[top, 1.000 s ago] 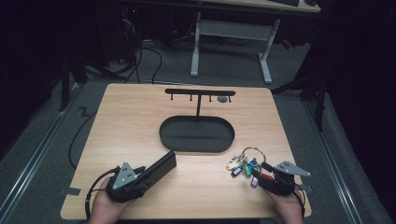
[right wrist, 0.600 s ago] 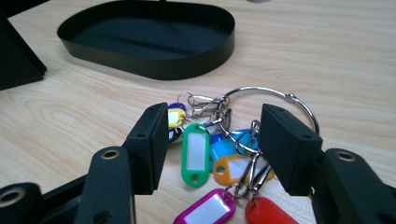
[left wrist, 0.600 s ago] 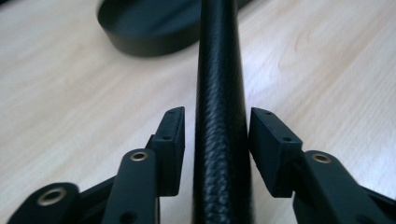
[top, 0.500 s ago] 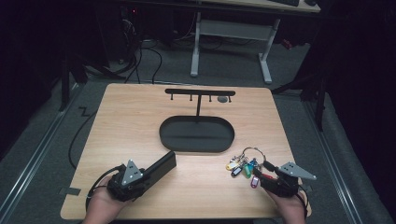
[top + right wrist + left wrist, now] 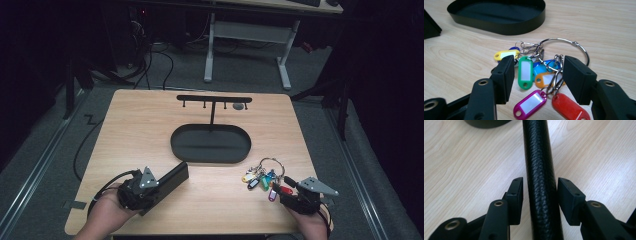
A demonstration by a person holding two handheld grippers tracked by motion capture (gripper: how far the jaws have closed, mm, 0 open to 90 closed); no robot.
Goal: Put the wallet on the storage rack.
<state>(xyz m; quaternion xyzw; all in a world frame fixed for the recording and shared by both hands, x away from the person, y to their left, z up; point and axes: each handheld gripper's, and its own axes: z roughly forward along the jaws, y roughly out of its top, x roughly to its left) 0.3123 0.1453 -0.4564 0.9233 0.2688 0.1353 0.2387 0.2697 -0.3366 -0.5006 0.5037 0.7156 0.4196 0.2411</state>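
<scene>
A long black case with a grained, leather-like skin (image 5: 175, 175) stands on edge at the table's front left, pointing toward the tray. My left gripper (image 5: 159, 184) has just been closing on it. In the left gripper view its pads sit against both sides of the case (image 5: 540, 157), with the left gripper (image 5: 540, 187) astride it. At the front right lies a metal ring of coloured key tags (image 5: 262, 175). My right gripper (image 5: 283, 183) rests just behind it, open. In the right gripper view the green, orange and blue tags (image 5: 525, 71) lie between the jaws of the right gripper (image 5: 537, 67), untouched.
A black oval tray (image 5: 172, 142) sits at mid-table, seen also as the tray (image 5: 499, 27) beyond the keys. Behind it stands a black T-shaped hook rack (image 5: 214, 99) with a small grey item (image 5: 239, 106) on its right hook. The wooden table (image 5: 140, 125) is bare elsewhere.
My left gripper has closed in on the black case and risen a little with the hand. The right gripper and the key ring have stayed where they were.
</scene>
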